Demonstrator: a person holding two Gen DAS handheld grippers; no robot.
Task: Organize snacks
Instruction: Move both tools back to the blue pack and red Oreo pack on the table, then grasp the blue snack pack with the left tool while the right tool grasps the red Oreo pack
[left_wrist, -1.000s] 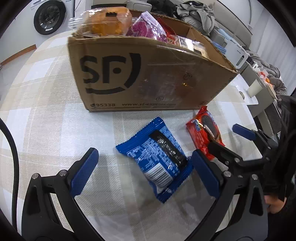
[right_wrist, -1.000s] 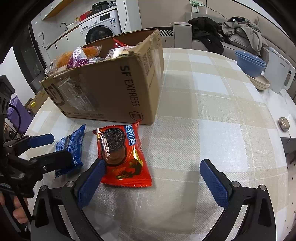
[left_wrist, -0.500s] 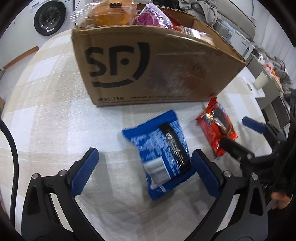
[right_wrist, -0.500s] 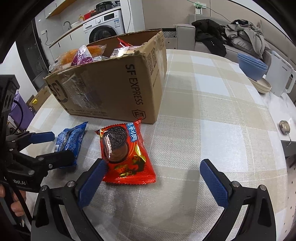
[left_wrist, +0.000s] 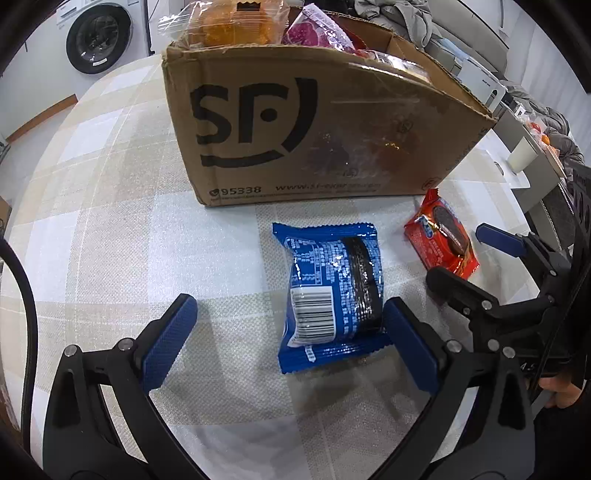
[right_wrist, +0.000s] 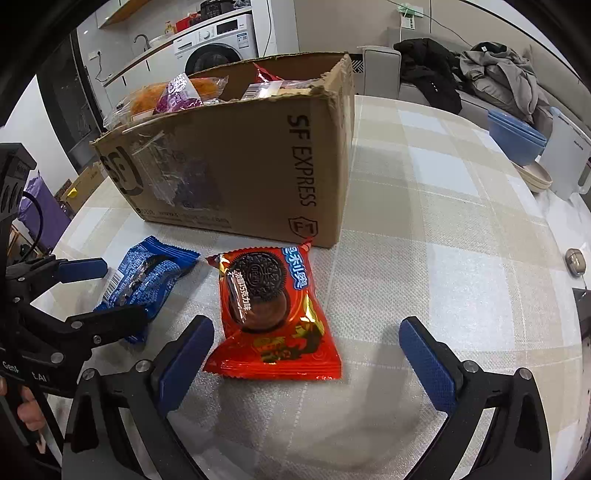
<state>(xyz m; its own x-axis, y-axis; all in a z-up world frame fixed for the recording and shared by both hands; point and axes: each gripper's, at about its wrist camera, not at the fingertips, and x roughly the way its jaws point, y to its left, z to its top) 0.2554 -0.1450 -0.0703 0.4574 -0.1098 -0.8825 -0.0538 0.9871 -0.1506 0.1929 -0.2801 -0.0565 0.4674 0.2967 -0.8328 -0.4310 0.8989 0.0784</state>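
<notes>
A blue snack packet (left_wrist: 330, 295) lies flat on the checked tablecloth, barcode side up. My left gripper (left_wrist: 291, 341) is open around its near end, the right finger close beside the packet's edge. A red Oreo packet (right_wrist: 271, 314) lies to its right, and my right gripper (right_wrist: 308, 354) stands open just short of it, its left finger beside the packet's near left corner. Behind both stands an open SF Express cardboard box (left_wrist: 303, 136) holding several bagged snacks. In the right wrist view the blue packet (right_wrist: 147, 280) and the left gripper (right_wrist: 99, 291) show at the left.
Blue bowls (right_wrist: 515, 138) and a white appliance (right_wrist: 565, 162) stand at the table's far right, with a small round object (right_wrist: 574, 260) near the right edge. A washing machine (left_wrist: 99, 38) is behind the table. Bare tablecloth (right_wrist: 461, 221) lies right of the box.
My left gripper has swung round and moved in, so the blue packet now lies lengthwise between its fingers. My right gripper has come closer to the red packet.
</notes>
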